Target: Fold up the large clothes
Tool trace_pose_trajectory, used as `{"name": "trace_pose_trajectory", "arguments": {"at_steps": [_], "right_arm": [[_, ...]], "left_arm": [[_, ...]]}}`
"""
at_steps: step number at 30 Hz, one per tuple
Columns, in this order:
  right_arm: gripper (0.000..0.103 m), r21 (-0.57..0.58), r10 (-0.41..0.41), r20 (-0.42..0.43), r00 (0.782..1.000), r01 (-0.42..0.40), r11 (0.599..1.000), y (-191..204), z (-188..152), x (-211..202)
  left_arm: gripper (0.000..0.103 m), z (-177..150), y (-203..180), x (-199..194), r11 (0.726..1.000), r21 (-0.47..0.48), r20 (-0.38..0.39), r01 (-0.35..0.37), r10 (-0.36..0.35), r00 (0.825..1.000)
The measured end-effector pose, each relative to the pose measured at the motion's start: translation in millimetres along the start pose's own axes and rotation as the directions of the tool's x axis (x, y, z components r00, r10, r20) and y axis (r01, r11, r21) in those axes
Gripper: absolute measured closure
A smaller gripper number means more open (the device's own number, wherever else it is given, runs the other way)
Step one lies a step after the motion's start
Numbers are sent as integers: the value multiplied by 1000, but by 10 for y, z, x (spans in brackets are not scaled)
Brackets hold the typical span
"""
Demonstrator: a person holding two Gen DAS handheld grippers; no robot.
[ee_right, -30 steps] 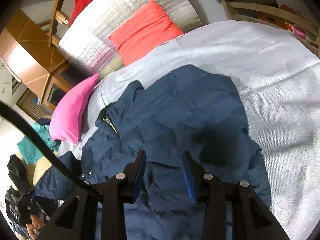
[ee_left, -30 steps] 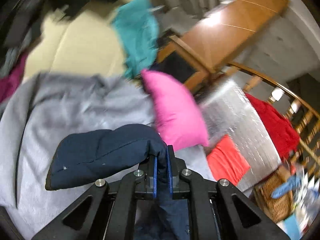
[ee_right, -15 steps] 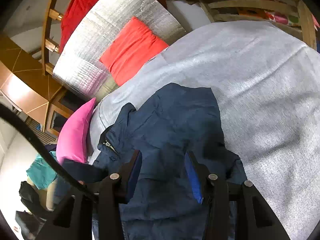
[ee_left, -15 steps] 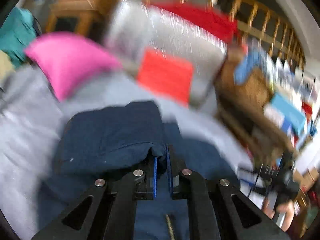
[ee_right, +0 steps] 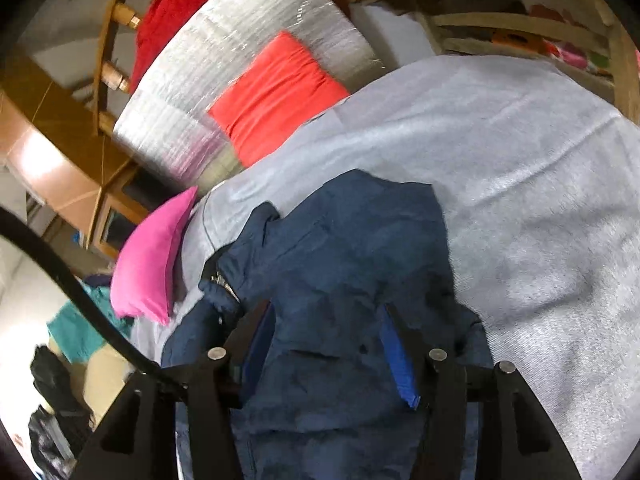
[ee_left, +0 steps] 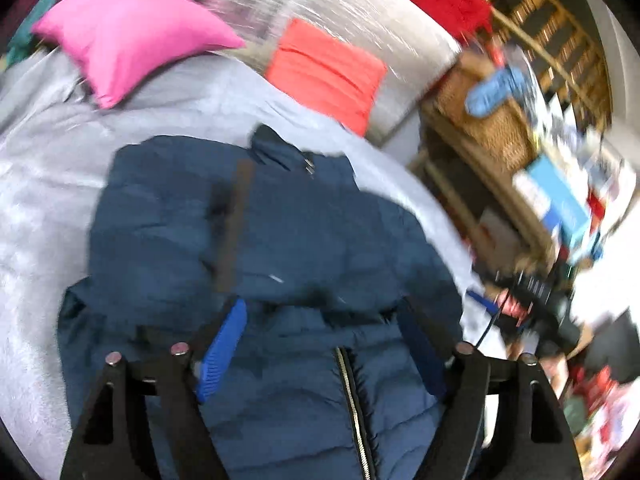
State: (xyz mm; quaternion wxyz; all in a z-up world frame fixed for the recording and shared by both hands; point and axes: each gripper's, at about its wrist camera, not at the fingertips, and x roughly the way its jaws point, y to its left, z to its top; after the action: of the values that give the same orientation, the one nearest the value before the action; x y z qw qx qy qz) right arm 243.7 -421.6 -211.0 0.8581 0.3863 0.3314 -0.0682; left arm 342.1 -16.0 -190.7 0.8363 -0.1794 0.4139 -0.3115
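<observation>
The quilted navy puffer jacket [ee_left: 280, 240] lies lengthwise on the grey bedspread [ee_right: 520, 200], collar toward the pink satin pillow [ee_left: 132, 36]. Left gripper [ee_left: 320, 336] and right gripper [ee_right: 326, 340] gape wide above it, holding nothing.

Grey-covered bed [ee_right: 540, 184], navy padded jacket [ee_right: 352, 264] spread on it, pink pillow [ee_left: 128, 36] at its edge

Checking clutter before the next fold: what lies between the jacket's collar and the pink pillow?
Only bare grey bedcover separates the navy jacket collar from the pink pillow, shown in the left wrist view.
</observation>
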Motion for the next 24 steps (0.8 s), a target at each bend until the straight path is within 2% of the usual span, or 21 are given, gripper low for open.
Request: {"name": "trace_pose_trajectory", "arguments": {"at_steps": [3,5,8,14,19,23,24], "right_arm": [[46,-33,-16,-19,1000,15,999,81,-64,58],[46,-31,-12,-36,999,11,999,89,-95,92],[46,-31,-14,-55,998,12,999,89,-126,135],[46,-4,-4,-33,999,4,1000,-26,-80,49],[46,-2,-7,-17,1000,7,1000,-140,-31,-54],[46,-13,-21,-25,999,20,1000,-236,-3,-96],[46,-18,-22,-27,999,21,1000,-258,1,-104]], "left_arm": [[23,44,254,56,992,-123,-2,31,-31,1000],[23,76,425,147,974,-223,1,44,-45,999],[23,78,483,268,958,-274,8,89,-90,996],[23,81,216,436,963,-223,-15,150,-157,987],[23,98,-210,557,979,-113,-12,170,-172,985],[23,73,-519,698,980,-57,-23,189,-191,981],[23,59,-637,754,976,-44,-31,213,-214,976]]}}
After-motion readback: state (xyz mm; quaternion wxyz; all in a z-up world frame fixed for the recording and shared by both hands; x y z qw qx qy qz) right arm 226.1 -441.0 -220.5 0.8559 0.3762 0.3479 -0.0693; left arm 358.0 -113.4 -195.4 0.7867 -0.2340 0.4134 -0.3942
